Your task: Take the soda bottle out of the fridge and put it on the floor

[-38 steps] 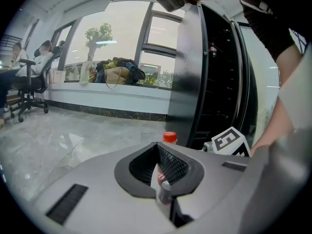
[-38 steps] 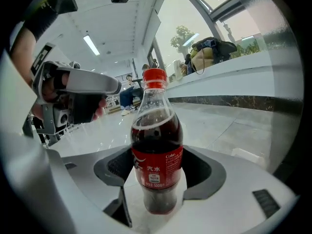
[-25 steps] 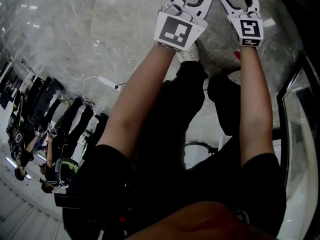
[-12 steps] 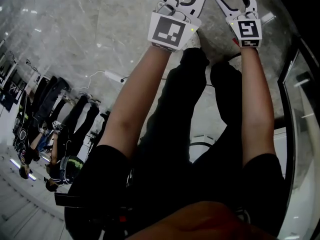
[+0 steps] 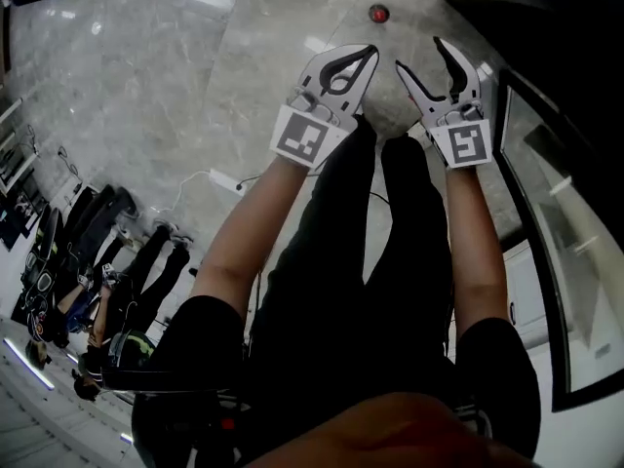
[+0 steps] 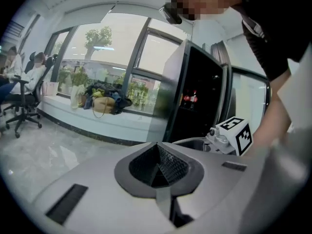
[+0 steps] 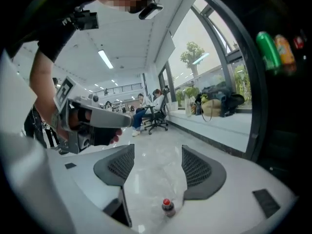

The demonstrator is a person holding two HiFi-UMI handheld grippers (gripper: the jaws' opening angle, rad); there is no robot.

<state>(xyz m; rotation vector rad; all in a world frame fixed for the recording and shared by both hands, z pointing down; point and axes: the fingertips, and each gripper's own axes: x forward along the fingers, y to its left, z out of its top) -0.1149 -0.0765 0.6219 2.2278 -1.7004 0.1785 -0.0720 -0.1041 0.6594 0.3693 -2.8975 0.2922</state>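
Note:
The soda bottle [image 5: 378, 14], dark with a red cap, stands upright on the grey marble floor, beyond both grippers and touched by neither. In the right gripper view the bottle [image 7: 167, 207] shows far below, between the spread jaws. My right gripper [image 5: 424, 58] is open with nothing in it. My left gripper [image 5: 366, 57] is shut and empty, its pads pressed together [image 6: 158, 167]. The black fridge [image 6: 195, 101] stands open with red bottles inside.
The fridge's glass door [image 5: 546, 222] runs along the right edge; a green bottle [image 7: 268, 48] and an orange one sit on a fridge shelf. The person's black-trousered legs [image 5: 380, 261] are under the grippers. A cable with a power strip [image 5: 224, 178] lies left; seated people [image 7: 146, 108] farther off.
The red-capped bottle was between the right gripper's fingers; now it stands free on the floor. The right gripper has opened and both grippers have drawn back from it.

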